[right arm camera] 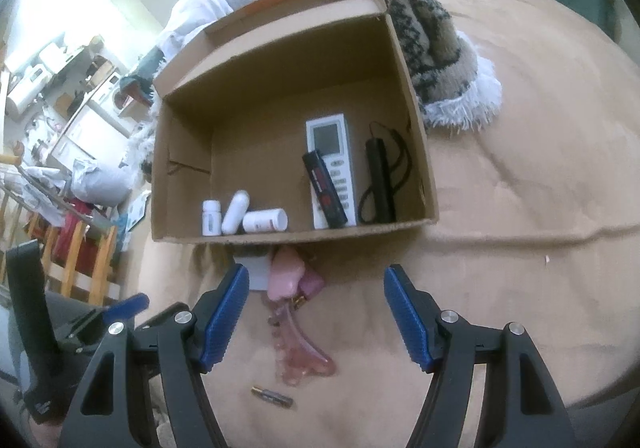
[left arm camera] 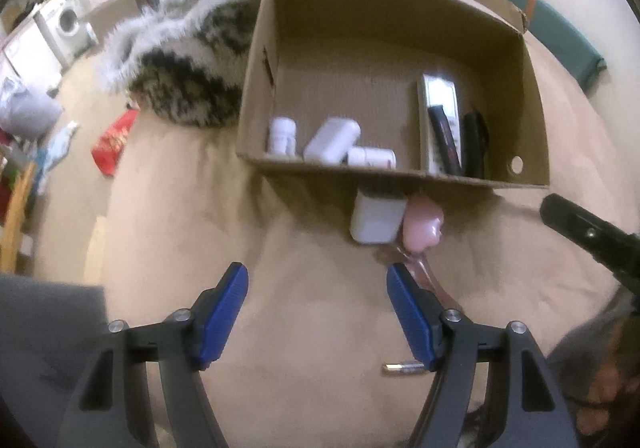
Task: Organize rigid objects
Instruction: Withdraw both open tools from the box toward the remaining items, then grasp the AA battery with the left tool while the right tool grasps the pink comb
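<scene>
A cardboard box (left arm camera: 500, 40) (right arm camera: 416, 120) lies on a tan bedsheet. It holds three white bottles (left arm camera: 332, 140) (right arm camera: 236, 212), a white remote (left arm camera: 438, 120) (right arm camera: 332, 152), a black-red bar (right arm camera: 324, 190) and a black device with a cord (right arm camera: 380, 180). In front of the box lie a white block (left arm camera: 378, 218), a pink item (left arm camera: 422, 224) (right arm camera: 286, 274), a pink hair claw (right arm camera: 298, 348) and a small battery (left arm camera: 402, 369) (right arm camera: 272, 396). My left gripper (left arm camera: 318, 312) is open and empty above the sheet. My right gripper (right arm camera: 316, 312) is open and empty above the claw.
A furry patterned blanket (left arm camera: 188, 60) (right arm camera: 440, 60) lies beside the box. A red packet (left arm camera: 114, 140) lies at the bed's left edge. A wooden rail (right arm camera: 88, 260) and cluttered room lie beyond. The right gripper's body (left arm camera: 588, 236) shows at the right.
</scene>
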Demonstrator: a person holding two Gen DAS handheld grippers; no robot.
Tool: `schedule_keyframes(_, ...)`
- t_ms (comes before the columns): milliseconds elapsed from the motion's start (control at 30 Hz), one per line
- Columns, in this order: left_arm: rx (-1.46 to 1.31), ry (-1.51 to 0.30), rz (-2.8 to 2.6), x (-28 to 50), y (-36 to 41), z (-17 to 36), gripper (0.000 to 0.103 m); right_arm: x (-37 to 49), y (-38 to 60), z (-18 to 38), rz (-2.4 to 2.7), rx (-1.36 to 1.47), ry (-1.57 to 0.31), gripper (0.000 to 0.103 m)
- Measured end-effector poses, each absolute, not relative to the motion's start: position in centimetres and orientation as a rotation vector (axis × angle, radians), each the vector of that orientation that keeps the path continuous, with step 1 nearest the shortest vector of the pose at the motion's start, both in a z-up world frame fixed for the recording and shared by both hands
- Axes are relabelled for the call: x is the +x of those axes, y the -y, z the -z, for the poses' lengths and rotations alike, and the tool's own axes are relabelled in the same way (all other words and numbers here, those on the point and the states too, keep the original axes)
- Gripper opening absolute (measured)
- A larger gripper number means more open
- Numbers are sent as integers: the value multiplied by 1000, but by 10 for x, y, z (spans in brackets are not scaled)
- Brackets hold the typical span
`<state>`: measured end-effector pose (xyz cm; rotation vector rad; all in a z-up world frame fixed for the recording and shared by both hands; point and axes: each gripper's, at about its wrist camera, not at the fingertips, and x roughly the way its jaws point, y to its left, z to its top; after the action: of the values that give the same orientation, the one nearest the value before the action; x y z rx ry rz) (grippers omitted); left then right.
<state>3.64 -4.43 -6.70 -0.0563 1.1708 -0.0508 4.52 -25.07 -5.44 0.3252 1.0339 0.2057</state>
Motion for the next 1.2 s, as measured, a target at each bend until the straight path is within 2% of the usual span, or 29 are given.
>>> schedule_keyframes(267, -60, -1307, 127, 30, 63, 100, 69, 54, 249, 65, -175, 317, -1063, 74)
schedule_keyframes(567, 108, -1442, 288, -3, 120, 141, 68, 58, 252, 73, -162, 324, -1096, 74)
schedule_keyframes(767, 120, -1438, 270, -3, 127, 148, 56, 60, 251, 76, -164, 328, -1105, 74)
schedule_keyframes(900, 137, -1435, 287, -2, 129, 148, 40, 61, 247, 78, -170, 319, -1116, 74)
schedule_keyframes(1200, 107, -1415, 206, 14, 110, 137, 40, 61, 246, 82, -171, 315, -1141, 74)
